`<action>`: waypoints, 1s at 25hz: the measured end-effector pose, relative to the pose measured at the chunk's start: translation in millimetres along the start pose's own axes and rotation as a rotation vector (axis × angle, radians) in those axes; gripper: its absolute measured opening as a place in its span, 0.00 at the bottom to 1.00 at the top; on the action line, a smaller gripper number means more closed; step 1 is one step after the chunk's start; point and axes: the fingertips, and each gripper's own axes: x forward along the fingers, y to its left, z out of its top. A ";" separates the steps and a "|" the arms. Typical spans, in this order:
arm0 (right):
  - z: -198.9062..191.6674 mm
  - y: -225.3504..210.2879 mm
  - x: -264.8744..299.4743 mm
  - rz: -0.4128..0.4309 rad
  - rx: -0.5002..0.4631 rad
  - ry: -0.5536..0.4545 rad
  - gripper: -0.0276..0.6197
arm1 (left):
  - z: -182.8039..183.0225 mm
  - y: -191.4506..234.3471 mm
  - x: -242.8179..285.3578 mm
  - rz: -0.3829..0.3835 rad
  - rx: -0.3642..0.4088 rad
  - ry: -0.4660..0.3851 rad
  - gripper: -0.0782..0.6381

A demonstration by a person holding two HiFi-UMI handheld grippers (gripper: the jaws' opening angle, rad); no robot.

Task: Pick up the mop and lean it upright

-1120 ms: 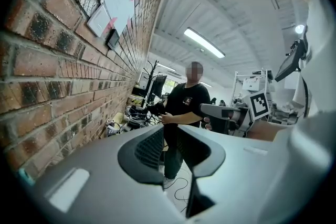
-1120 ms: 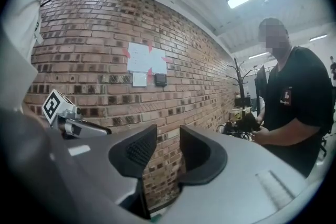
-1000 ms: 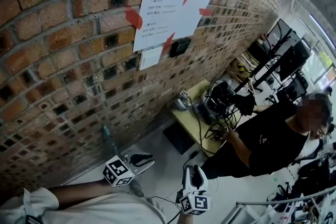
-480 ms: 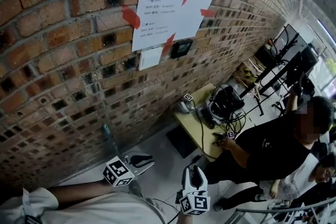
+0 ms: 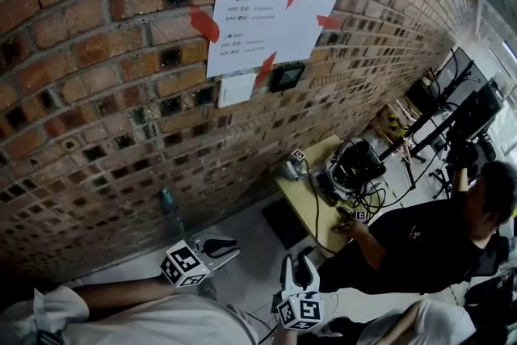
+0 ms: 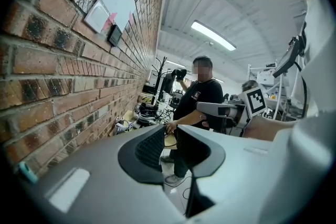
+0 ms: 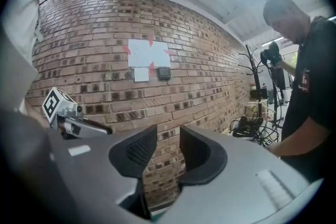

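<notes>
While I stand close against it, the wall (image 5: 97,52) of brick fills most of the head view and curves away to the right. At its foot, farther along, a table (image 5: 300,194) carries a tangle of cables and gear. A person (image 5: 420,242) in a black shirt leans over it with one hand on the top.

High on the wall a paper (image 5: 262,20) is fixed with strips of red tape (image 5: 204,26). A smaller sheet (image 5: 236,89) and a dark box (image 5: 287,77) sit just under it.

My left gripper (image 5: 230,248) is low in the head view and points right along the wall. My right gripper (image 5: 299,262) is just beside it and points up toward the brick. Neither touches anything.

In the left gripper view my fingers (image 6: 149,148) are released. The gap between them is clear, with only floor and the far person showing through it. In the right gripper view my fingers (image 7: 137,150) are likewise parted, with bare brick between them.

The mop (image 5: 168,202) shows only as a thin handle with a teal tip. It stands against the wall, near my left gripper and just past it, apart from both grippers. Its head I cannot see.
</notes>
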 end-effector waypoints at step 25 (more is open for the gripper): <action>-2.9 10.1 52.1 0.198 -0.054 0.056 0.24 | -11.4 23.5 -4.6 0.163 -0.053 -0.013 0.23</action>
